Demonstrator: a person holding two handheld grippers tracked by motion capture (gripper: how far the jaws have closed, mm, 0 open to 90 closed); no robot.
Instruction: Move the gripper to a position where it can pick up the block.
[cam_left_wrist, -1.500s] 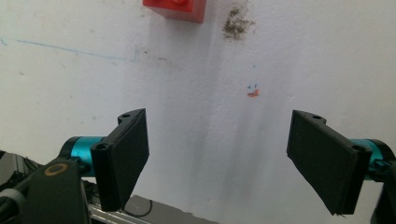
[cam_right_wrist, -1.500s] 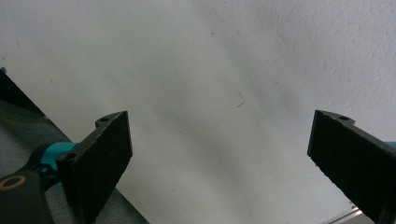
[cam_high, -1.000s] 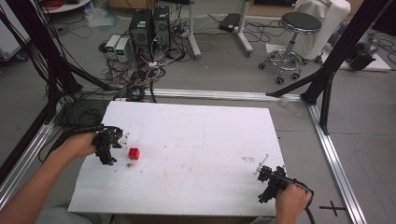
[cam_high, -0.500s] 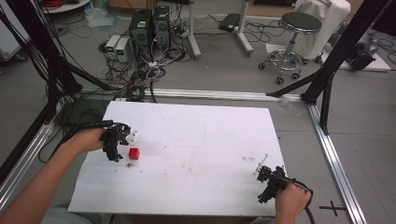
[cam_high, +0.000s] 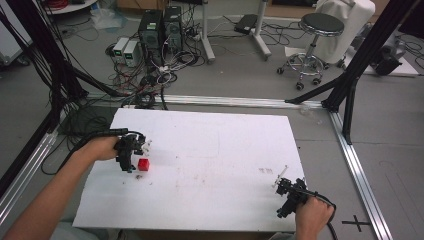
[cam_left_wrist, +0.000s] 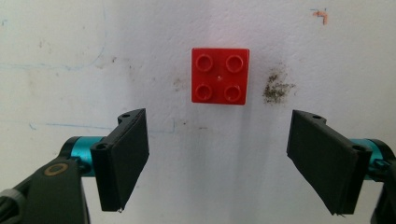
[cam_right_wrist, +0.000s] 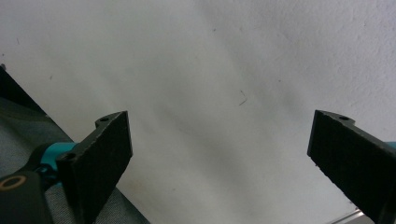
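Hovering left gripper (cam_left_wrist: 219, 161), jaws wide; red brick (cam_left_wrist: 219, 75) ahead, dark smudge (cam_left_wrist: 276, 87) beside.

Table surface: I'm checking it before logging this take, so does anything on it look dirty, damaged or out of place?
Only minor marks. A dark smudge soils the white table right beside the red brick, with faint blue pen lines and a small orange mark nearby. The brick itself sits flat, studs up, and looks undamaged. Nothing is spilled.

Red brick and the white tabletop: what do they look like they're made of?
Red brick: apparently moulded plastic, glossy; four round studs catch small highlights. White tabletop: matte painted or laminated board, perhaps foam; exact material unclear. It shows scuffs, pen lines and a dark smudge.
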